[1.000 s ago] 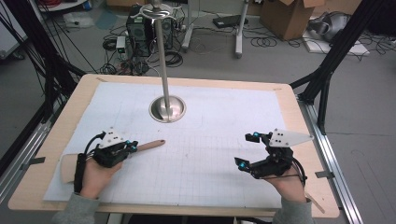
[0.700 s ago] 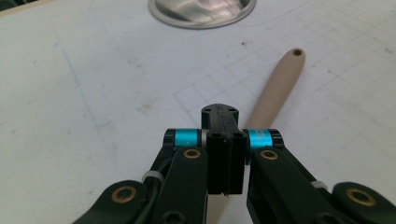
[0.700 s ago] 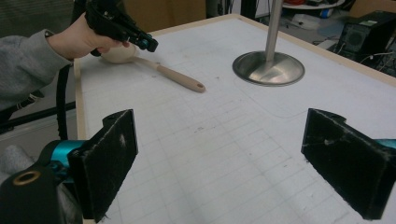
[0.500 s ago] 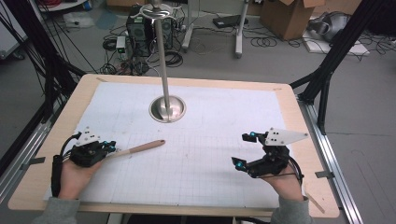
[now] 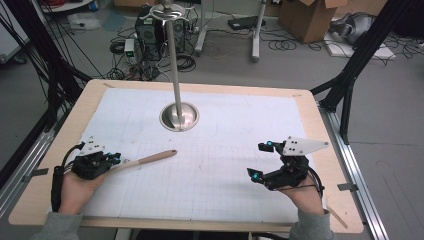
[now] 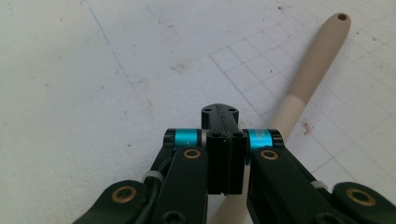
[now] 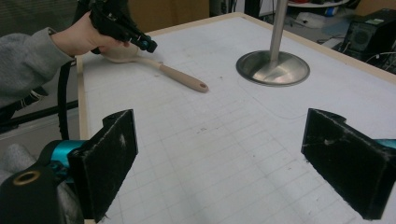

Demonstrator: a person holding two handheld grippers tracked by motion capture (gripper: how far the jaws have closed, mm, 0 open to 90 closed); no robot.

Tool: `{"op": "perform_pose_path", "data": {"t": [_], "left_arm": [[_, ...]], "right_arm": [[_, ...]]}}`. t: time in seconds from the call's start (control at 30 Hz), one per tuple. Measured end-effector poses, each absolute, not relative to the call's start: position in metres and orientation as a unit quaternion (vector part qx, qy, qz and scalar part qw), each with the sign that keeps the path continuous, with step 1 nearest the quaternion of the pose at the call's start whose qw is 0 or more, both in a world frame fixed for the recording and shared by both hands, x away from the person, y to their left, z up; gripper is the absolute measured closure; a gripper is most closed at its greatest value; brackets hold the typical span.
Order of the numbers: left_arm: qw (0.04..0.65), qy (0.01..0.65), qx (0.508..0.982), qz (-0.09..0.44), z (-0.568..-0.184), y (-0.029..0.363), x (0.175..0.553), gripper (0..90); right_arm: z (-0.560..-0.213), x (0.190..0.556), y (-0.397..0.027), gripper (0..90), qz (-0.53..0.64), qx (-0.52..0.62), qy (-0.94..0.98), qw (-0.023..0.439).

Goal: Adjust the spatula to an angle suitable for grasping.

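Observation:
A wooden spoon (image 5: 150, 159) lies on the white grid mat (image 5: 225, 125) at the left, its handle pointing right and slightly away. My left gripper (image 5: 116, 160) hovers over the bowl end with its jaws pressed together. In the left gripper view the shut jaws (image 6: 219, 112) sit just above the spoon (image 6: 308, 79), which runs underneath them. My right gripper (image 5: 259, 160) rests at the right of the mat, jaws wide apart and empty. The right gripper view looks between its pads (image 7: 224, 154) towards the spoon (image 7: 182, 77) and the left gripper (image 7: 147, 45).
A metal pole on a round steel base (image 5: 179, 117) stands at the back middle of the mat. A thin wooden stick (image 5: 337, 217) lies near the table's front right corner. Cables, a computer case and cardboard boxes sit on the floor beyond the table.
My left gripper has slid left along the spoon towards its bowl end, then held still. The spoon and my right gripper have stayed in place.

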State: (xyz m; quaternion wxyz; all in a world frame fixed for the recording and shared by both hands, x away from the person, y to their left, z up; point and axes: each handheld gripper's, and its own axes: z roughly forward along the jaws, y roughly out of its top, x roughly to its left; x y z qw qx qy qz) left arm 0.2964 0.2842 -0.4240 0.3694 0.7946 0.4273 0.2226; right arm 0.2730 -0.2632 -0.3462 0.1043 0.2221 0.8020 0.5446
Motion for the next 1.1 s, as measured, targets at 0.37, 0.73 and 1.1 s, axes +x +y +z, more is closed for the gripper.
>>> {"op": "perform_pose_path", "data": {"t": [0.37,0.73,1.1], "left_arm": [[0.349,0.426,0.810,0.201,-0.428,0.284,0.299,89.6],[0.335,0.446,0.811,0.174,-0.428,0.283,0.298,89.6],[0.323,0.448,0.821,0.141,-0.430,0.280,0.286,89.6]], "right_arm": [[-0.347,0.273,-0.263,9.6,0.544,0.221,0.803,0.104],[-0.346,0.273,-0.263,9.6,0.545,0.222,0.802,0.103],[-0.346,0.273,-0.265,9.6,0.546,0.222,0.801,0.104]]}}
